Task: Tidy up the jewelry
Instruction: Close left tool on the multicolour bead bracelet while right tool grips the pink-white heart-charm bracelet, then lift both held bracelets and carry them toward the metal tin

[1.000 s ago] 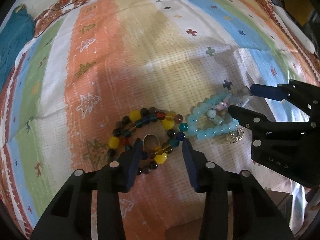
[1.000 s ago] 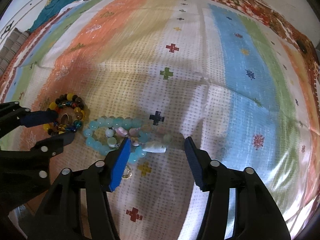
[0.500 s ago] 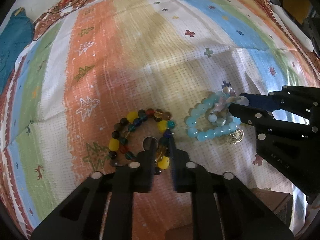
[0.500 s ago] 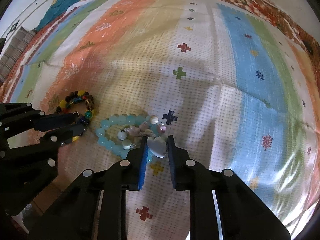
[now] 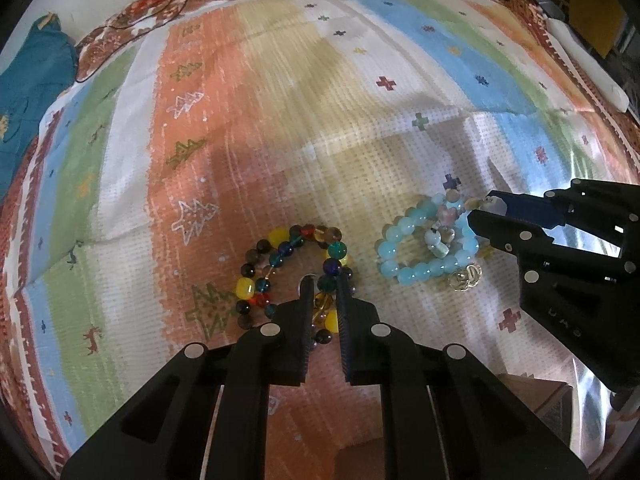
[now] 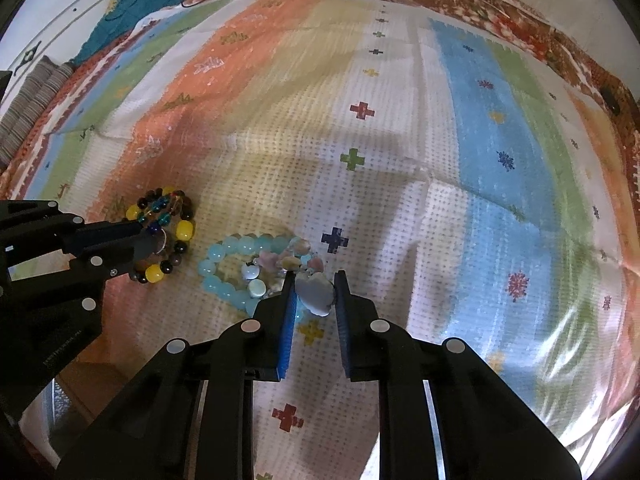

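Observation:
A multicoloured bead bracelet (image 5: 280, 256) with yellow, blue and dark beads lies on the striped cloth; it also shows in the right wrist view (image 6: 168, 216). My left gripper (image 5: 323, 284) is shut on its near side. A pale blue bead bracelet (image 5: 416, 248) with shell and pearl charms lies to the right, also in the right wrist view (image 6: 232, 264). My right gripper (image 6: 314, 280) is shut on a white shell charm (image 6: 316, 294) of that bracelet; it shows in the left wrist view (image 5: 486, 210). A small gold ring charm (image 5: 464, 278) lies beside the blue beads.
The colourful striped cloth (image 6: 400, 120) covers the whole surface. A teal cloth (image 5: 28, 80) lies at the far left edge. A white stick-shaped object (image 5: 592, 72) lies at the far right edge. A cardboard box (image 5: 536, 400) sits below the near edge.
Both grippers have closed: the left on the multicoloured bracelet, the right on the shell charm. Both views have pulled back a little and the charm has lifted.

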`<act>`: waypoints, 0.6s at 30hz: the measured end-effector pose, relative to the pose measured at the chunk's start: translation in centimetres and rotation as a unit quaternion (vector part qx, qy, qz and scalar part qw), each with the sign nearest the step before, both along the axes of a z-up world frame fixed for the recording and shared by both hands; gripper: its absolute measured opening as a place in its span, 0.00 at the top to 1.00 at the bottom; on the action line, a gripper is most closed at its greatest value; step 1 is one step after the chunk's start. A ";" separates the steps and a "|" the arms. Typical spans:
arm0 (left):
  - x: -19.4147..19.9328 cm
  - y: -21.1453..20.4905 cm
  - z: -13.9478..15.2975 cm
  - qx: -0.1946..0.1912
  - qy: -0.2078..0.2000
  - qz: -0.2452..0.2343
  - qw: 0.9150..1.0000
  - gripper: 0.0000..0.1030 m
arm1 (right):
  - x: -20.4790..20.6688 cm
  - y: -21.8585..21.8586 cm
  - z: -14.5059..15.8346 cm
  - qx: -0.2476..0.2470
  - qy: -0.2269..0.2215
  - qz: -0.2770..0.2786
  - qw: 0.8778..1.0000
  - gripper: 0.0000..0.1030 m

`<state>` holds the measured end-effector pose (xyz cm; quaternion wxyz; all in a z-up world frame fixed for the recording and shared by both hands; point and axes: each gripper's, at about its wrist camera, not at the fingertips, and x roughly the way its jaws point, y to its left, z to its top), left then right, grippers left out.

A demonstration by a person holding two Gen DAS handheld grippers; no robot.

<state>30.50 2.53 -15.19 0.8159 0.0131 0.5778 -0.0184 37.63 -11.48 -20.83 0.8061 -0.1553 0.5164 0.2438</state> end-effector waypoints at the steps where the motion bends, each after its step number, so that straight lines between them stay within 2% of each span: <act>1: -0.1 0.1 0.2 -0.002 -0.001 0.003 1.000 0.89 | -0.1 0.0 0.2 0.000 -0.002 0.000 1.000 0.81; 18: -1.8 1.9 2.8 -0.002 -0.020 0.034 0.999 0.90 | -2.0 -0.3 3.8 0.019 -0.044 0.002 0.999 0.81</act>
